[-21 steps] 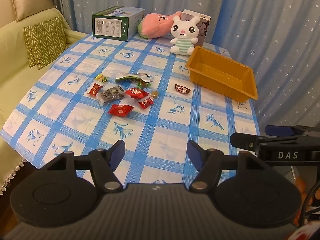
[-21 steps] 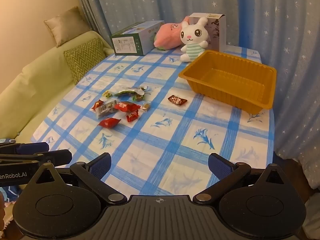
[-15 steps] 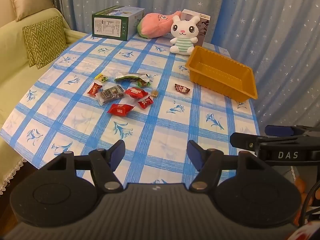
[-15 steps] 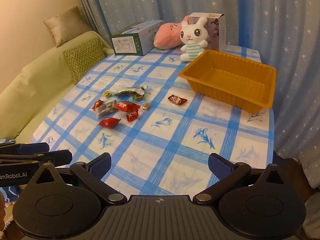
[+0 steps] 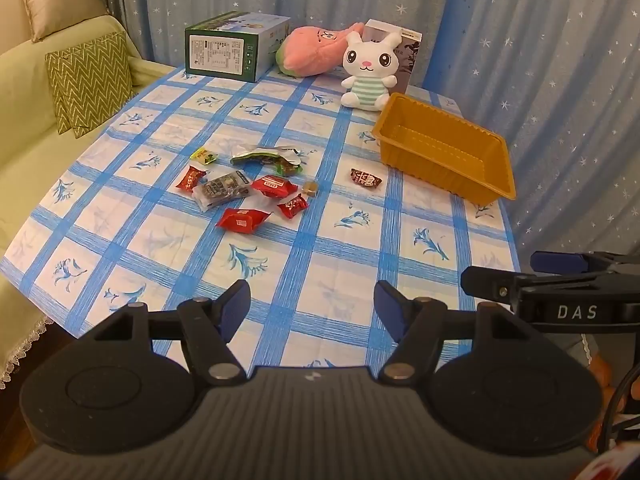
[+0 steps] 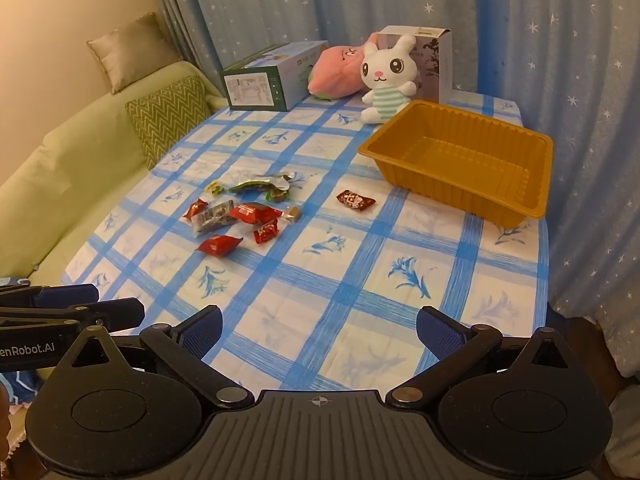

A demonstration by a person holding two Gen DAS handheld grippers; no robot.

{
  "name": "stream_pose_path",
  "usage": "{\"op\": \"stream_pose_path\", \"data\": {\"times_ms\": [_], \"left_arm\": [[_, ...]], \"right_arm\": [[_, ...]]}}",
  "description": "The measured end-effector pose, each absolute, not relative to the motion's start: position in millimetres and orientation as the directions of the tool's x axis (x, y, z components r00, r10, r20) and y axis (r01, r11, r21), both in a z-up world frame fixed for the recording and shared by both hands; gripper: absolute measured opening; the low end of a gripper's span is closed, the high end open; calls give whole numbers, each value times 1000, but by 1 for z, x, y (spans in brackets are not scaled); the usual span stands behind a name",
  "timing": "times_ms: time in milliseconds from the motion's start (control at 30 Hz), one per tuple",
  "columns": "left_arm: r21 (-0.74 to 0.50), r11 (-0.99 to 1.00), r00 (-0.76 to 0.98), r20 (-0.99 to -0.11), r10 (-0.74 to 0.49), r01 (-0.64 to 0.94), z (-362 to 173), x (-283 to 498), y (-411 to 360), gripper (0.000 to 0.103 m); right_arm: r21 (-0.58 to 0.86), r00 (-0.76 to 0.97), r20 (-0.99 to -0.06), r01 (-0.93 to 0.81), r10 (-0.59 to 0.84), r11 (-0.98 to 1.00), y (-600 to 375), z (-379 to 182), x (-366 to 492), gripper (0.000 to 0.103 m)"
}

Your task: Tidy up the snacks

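Note:
Several wrapped snacks lie in a loose cluster [image 5: 244, 190] [image 6: 236, 216] on the blue-checked tablecloth, left of centre. One dark red snack [image 5: 365, 178] [image 6: 355, 201] lies apart, near the empty orange tray [image 5: 486, 190] [image 6: 516, 216] at the right. My left gripper [image 5: 312, 310] is open and empty over the table's near edge. My right gripper [image 6: 318, 330] is open and empty, also over the near edge. Each gripper shows at the side of the other's view.
A green box [image 5: 228, 54], a pink plush [image 5: 316, 54], a white rabbit plush [image 5: 368, 74] and a grey box [image 6: 430, 64] stand at the table's far end. A yellow-green sofa with cushions [image 5: 86, 80] runs along the left. Blue curtains hang behind and right.

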State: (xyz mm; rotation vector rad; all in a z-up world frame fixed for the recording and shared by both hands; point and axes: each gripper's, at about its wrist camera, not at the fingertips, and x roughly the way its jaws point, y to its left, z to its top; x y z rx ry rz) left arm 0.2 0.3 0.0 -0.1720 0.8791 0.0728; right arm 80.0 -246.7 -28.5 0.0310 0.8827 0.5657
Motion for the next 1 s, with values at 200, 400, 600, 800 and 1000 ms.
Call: {"op": "stream_pose_path", "data": {"times_ms": [200, 400, 600, 800, 1000], "left_arm": [[-121, 983, 637, -771, -7, -135, 0, 0, 0, 66], [-121, 983, 638, -770, -8, -134, 0, 1, 0, 66], [-121, 984, 638, -770, -8, -133, 0, 1, 0, 66], [-122, 983, 637, -771, -8, -135, 0, 1, 0, 66], [-122, 983, 637, -771, -8, -135, 0, 0, 0, 66]], "right_arm": [[253, 499, -721, -456, 480, 853, -246, -29, 80, 103], [252, 500, -721, -456, 480, 854, -245, -28, 81, 103], [251, 501, -721, -456, 479, 854, -245, -27, 82, 103], [250, 500, -721, -456, 479, 854, -245, -28, 84, 103], [251, 500, -722, -456, 479, 854, -244, -28, 86, 103]]}}
